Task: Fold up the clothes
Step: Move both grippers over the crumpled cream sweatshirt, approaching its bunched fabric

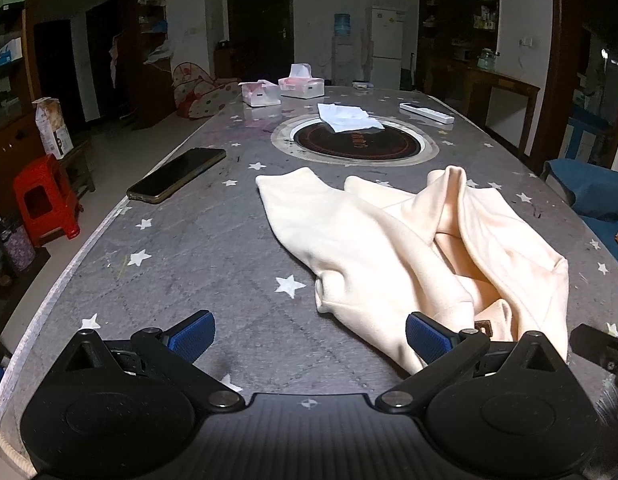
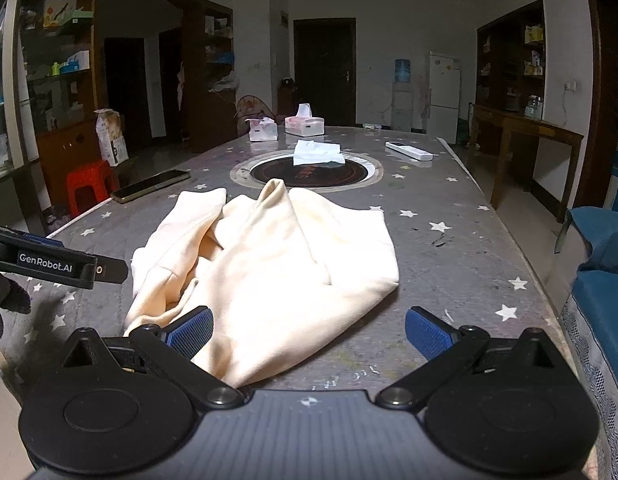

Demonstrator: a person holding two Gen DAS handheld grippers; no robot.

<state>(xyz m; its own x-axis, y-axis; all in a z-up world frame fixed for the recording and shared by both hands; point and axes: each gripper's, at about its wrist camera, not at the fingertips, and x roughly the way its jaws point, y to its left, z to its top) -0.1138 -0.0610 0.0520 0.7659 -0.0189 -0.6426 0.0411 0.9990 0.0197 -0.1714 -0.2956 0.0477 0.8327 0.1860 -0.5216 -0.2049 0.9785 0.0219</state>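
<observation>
Your left hand-held gripper (image 1: 309,340) hangs wide open and empty over bare table (image 1: 213,248), just left of the cream garment (image 1: 389,248). That garment lies rumpled mid-table. Your right hand-held gripper (image 2: 309,334), spread wide too, straddles its near edge, probably lining up a grab.

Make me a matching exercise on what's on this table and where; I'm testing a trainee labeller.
Things:
1. phone
2. tissue
3. remote
4. garment

Places:
a. on the round inset
b. far right, past the inset
c. near the left edge
d. crumpled nearest the tools

Pairs: 1-c, 2-a, 3-b, 4-d
</observation>
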